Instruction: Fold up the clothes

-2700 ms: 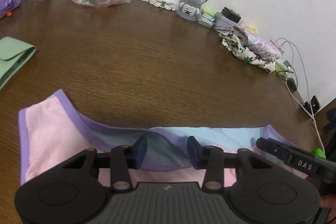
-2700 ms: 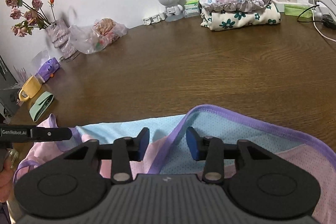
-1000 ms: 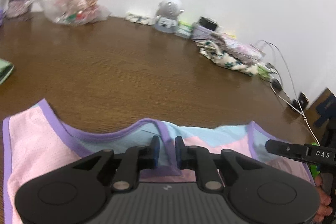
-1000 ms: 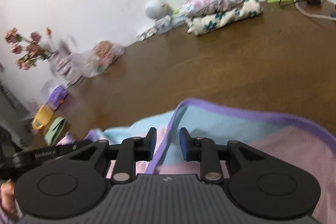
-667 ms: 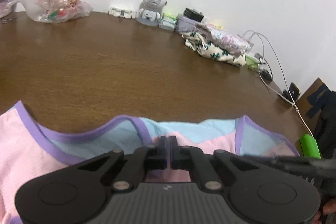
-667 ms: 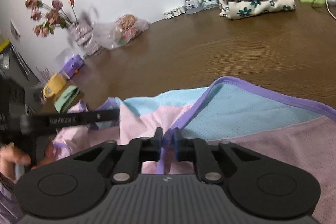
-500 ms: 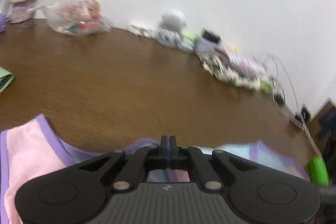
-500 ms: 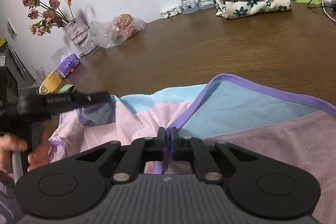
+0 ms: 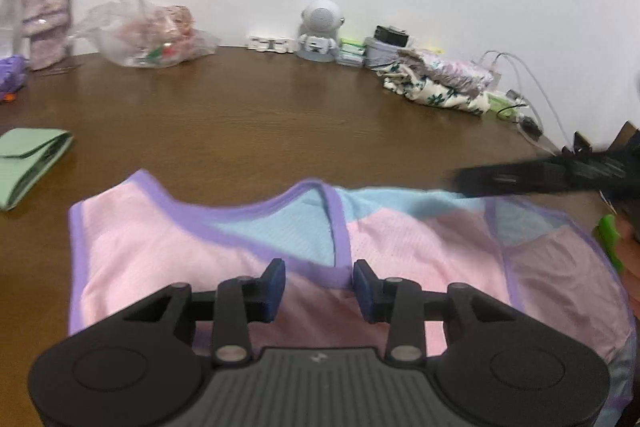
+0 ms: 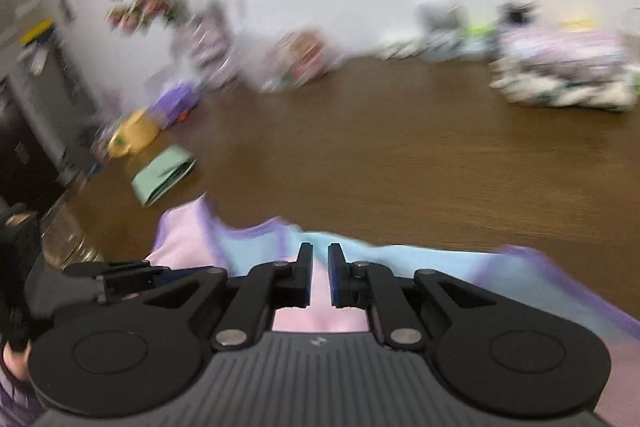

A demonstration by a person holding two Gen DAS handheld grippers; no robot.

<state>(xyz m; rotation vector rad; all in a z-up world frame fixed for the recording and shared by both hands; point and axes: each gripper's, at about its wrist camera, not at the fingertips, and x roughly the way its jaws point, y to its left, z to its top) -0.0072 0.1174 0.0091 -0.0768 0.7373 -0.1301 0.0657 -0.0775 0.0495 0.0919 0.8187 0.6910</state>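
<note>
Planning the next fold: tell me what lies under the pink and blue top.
The top lies spread on the brown wooden table, whose bare wood shows all around it. Whatever else might be beneath the cloth is covered.

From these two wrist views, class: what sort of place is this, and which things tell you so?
Probably a room at home. A wooden table against a white wall holds a vase of flowers, a small robot-shaped speaker, folded floral clothes and a pink vest being folded.

Dark brown wood-grain table (image 9: pixel 280 115): 1 pink, blue and purple mesh vest (image 9: pixel 400 239); folded green cloth (image 9: pixel 28 163); clear plastic bag (image 9: pixel 148 35); floral folded fabrics (image 9: pixel 440 83); white round-headed figurine (image 9: pixel 320 31).
</note>
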